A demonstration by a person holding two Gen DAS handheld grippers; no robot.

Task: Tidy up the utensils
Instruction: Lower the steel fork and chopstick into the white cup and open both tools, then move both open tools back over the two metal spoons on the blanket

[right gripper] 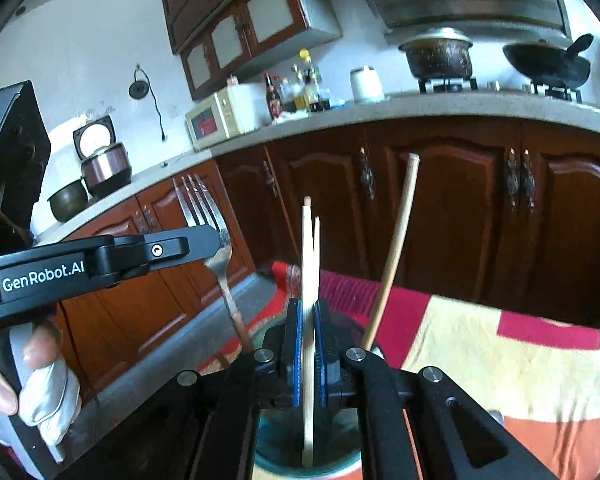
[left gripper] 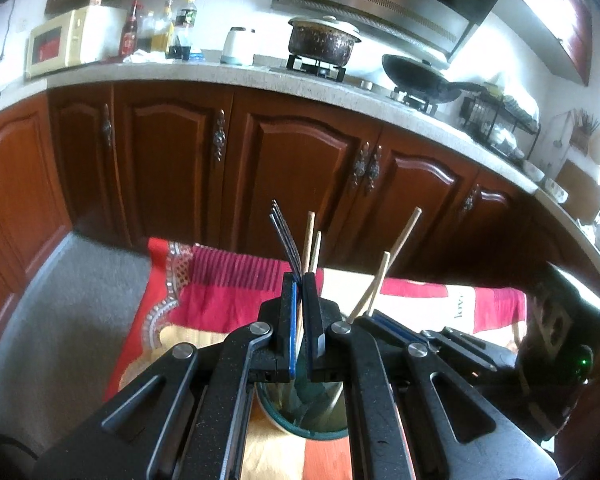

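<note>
Utensils stand gathered over a teal cup [left gripper: 300, 420] on a red and cream cloth [left gripper: 204, 300]. From the left wrist view, the left gripper [left gripper: 300, 284] is clamped on a fork [left gripper: 286, 240], whose tines rise edge-on above the jaws; two chopsticks [left gripper: 309, 240] stick up right behind it, and it is hard to tell whether the jaws pinch them too. The fork's handle and most of the cup are hidden under the gripper body, with only part of the rim and the dim inside showing. To the right, the right gripper [left gripper: 374, 314] shows side-on, with two more pale sticks [left gripper: 404, 236] fanning out above it; where they end below is hidden. From the right wrist view, the right gripper [right gripper: 308, 308] is pressed tight on a pair of chopsticks [right gripper: 310, 248] whose lower ends reach into the cup [right gripper: 312, 460], its rim cut off by the frame and the gripper. A single stick [right gripper: 392, 248] leans free to the right, its foot hidden behind the jaw. On the left, the left gripper [right gripper: 216, 244] grips the fork [right gripper: 198, 204] at the neck, and the handle runs down out of sight behind the right gripper. A gloved hand [right gripper: 36, 376] holds the grip, partly cut off at the edge.
</note>
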